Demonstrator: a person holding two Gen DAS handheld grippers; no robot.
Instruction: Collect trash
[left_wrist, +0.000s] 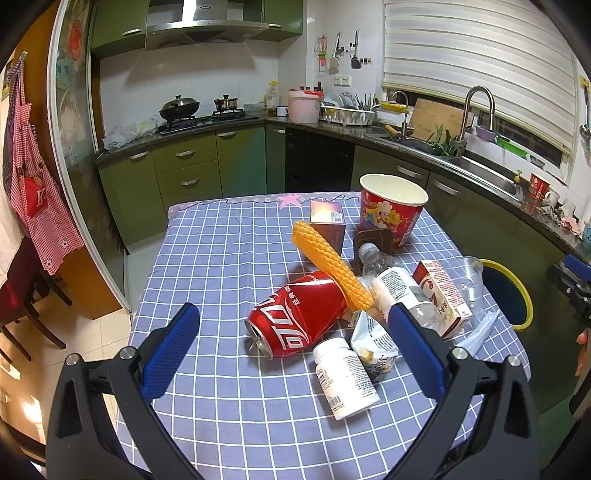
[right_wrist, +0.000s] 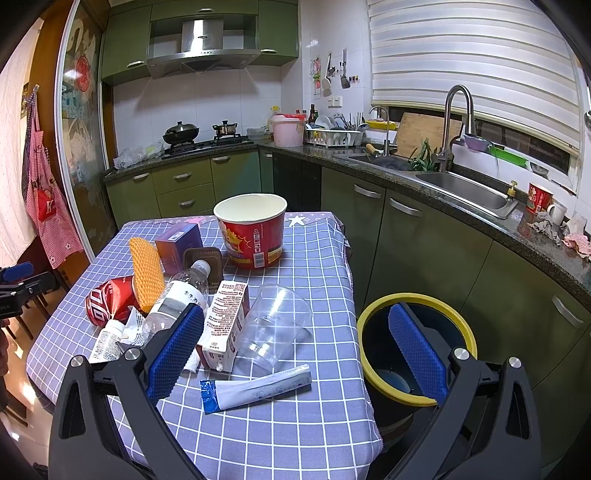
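Trash lies on a table with a blue checked cloth. A crushed red cola can, a yellow mesh sleeve, a white pill bottle, a clear water bottle and a small carton lie together. My left gripper is open and empty above the can. In the right wrist view a clear plastic cup, the carton and a flat blue-white wrapper lie near my right gripper, which is open and empty. A yellow-rimmed bin stands right of the table.
A red paper bucket and a purple box stand at the table's far side. Green cabinets, a sink and a stove line the walls. A chair stands at the left.
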